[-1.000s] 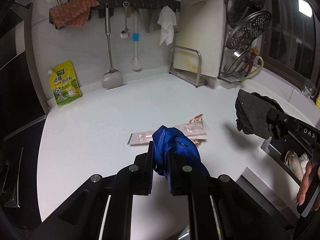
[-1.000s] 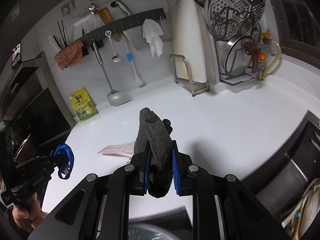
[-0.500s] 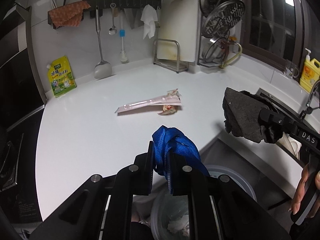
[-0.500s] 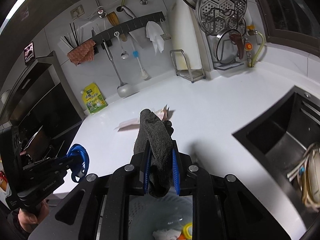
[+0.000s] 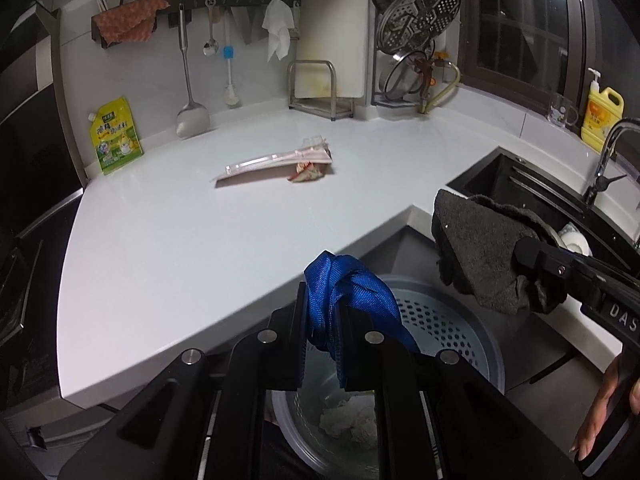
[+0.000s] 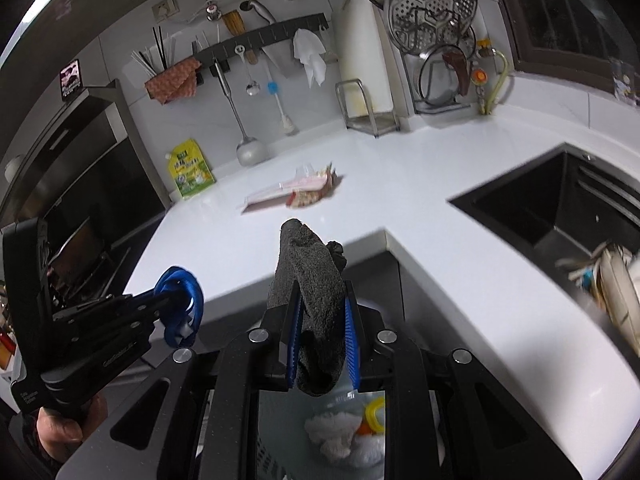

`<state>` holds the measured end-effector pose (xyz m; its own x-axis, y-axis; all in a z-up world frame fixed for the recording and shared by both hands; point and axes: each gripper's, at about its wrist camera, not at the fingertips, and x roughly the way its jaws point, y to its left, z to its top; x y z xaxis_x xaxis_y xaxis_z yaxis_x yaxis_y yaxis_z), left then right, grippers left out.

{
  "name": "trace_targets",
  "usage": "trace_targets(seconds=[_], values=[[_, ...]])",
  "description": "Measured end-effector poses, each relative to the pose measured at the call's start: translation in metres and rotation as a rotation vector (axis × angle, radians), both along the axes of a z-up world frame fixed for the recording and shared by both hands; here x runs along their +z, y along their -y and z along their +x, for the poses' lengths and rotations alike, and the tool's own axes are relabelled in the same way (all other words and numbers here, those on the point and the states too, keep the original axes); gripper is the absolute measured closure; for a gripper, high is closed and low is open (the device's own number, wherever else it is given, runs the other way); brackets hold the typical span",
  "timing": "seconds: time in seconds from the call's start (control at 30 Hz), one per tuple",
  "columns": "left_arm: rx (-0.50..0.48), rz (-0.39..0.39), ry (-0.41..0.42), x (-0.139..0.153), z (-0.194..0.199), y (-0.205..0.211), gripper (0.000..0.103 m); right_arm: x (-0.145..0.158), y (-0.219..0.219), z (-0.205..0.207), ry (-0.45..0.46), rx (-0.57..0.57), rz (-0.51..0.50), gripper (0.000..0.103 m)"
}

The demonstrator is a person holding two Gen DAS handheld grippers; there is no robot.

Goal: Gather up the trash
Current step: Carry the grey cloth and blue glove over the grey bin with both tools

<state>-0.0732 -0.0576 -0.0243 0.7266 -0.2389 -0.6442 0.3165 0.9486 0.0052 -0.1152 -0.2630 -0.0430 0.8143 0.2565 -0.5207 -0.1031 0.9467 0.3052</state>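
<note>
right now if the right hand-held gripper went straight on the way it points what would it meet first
Probably the white countertop, near the long pink wrapper; the grey rag it grips leads. Depth is unclear.

Left gripper: pulls back off the counter, now above the trash bin.
Right gripper: backs off too, over bin.

My left gripper and right gripper hang side by side above the bin, which stands below the counter edge. The wrappers lie farther back on the counter (the sink is to their right).
</note>
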Motion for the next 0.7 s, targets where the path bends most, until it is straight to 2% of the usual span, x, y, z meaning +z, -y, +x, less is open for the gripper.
trace_targets(seconds=[0.3, 0.7], values=[[-0.003, -0.012, -0.078, -0.036, -0.005, 0.006, 0.091, -0.043, -0.003, -0.020, -0.084, -0.011, -0.014, 0.085], [-0.009, -0.005, -0.176, -0.072, 0.001, 0.013, 0.091, -0.081, -0.013, -0.012, -0.178, 0.008, -0.039, 0.085]])
